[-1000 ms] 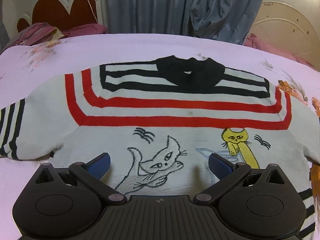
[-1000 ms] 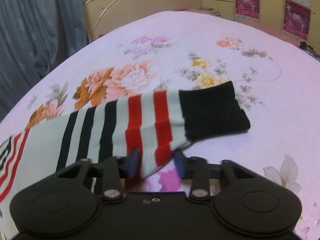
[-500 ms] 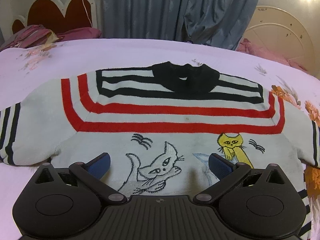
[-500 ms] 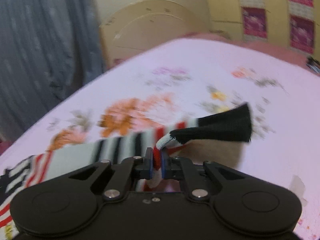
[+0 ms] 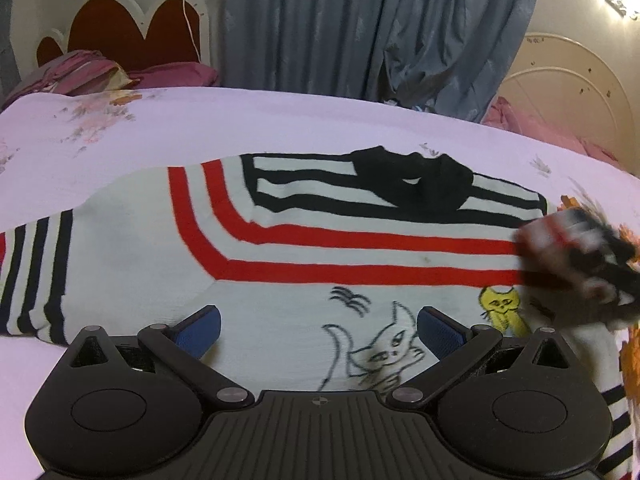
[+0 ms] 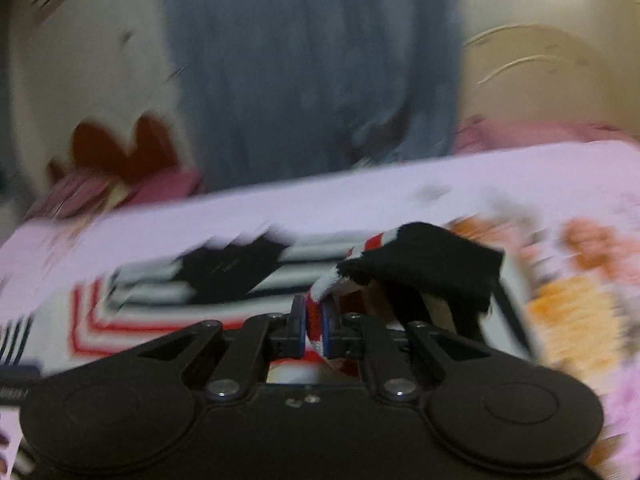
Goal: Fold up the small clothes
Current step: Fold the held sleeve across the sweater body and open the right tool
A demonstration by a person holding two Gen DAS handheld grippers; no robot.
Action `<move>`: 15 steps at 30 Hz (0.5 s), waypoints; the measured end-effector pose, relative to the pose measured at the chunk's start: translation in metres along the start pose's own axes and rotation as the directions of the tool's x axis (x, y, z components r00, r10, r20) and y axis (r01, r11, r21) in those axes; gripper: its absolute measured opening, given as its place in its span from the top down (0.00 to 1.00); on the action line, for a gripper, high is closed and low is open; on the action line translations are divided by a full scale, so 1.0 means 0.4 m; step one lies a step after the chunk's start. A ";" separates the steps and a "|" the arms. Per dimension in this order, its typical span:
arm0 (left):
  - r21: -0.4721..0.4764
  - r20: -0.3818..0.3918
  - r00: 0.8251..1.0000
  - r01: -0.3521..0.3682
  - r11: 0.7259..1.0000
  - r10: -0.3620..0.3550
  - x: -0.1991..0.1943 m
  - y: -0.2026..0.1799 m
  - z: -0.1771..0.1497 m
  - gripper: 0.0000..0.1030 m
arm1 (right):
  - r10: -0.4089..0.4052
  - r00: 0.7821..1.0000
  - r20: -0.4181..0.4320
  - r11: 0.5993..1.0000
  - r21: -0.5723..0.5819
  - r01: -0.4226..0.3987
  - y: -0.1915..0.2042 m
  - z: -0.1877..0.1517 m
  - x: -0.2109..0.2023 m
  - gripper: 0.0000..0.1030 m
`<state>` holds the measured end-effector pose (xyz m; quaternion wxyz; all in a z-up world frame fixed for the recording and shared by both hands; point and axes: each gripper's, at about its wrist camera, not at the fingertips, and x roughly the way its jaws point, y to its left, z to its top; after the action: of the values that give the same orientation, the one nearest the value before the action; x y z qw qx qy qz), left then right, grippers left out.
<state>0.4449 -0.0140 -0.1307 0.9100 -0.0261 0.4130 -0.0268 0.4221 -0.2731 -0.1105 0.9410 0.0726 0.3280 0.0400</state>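
A small white sweater (image 5: 304, 264) with red and black stripes, a black collar and cat drawings lies flat on the bed, chest up. My left gripper (image 5: 318, 328) hovers open over its lower front, nothing between the blue pads. My right gripper (image 6: 314, 326) is shut on the striped right sleeve (image 6: 424, 264), just behind its black cuff, and holds it lifted over the sweater's body. In the left wrist view that sleeve (image 5: 580, 256) shows as a blur at the right edge. The left sleeve (image 5: 36, 276) lies spread out at the far left.
The bed (image 5: 280, 120) has a pale pink floral sheet. A red heart-shaped headboard (image 5: 132, 32) and pink pillows (image 5: 100, 76) stand at the back left, blue curtains (image 5: 380, 28) behind, a cream headboard (image 5: 568, 96) at the back right.
My right gripper closed on the right sleeve, lifted it and swung it left over the sweater's body. The left gripper shifted a little left and stayed open.
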 end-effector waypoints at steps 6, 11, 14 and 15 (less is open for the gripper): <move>0.011 -0.007 1.000 0.011 1.000 -0.011 0.007 0.029 -0.009 0.00 | 0.063 0.992 -0.111 0.995 -0.076 -0.072 0.113 -0.048 0.057 0.75; -0.006 -0.030 0.997 0.073 0.997 -0.073 0.016 0.027 -0.017 0.00 | 0.091 0.988 -0.124 0.989 -0.109 -0.105 0.152 -0.073 0.010 0.60; -0.015 -0.049 0.984 0.169 0.986 -0.169 0.026 0.001 -0.019 0.00 | 0.044 0.995 -0.087 0.996 -0.078 -0.051 0.116 -0.070 -0.032 0.58; -0.026 -0.056 0.977 0.205 0.978 -0.207 0.034 -0.012 -0.019 0.00 | 0.012 0.998 -0.067 0.997 -0.070 -0.017 0.096 -0.072 -0.057 0.54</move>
<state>0.4479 -0.0200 -0.1456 0.8895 -0.0772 0.4347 -0.1175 0.3853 -0.2350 -0.1129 0.9313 0.0405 0.3569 0.0608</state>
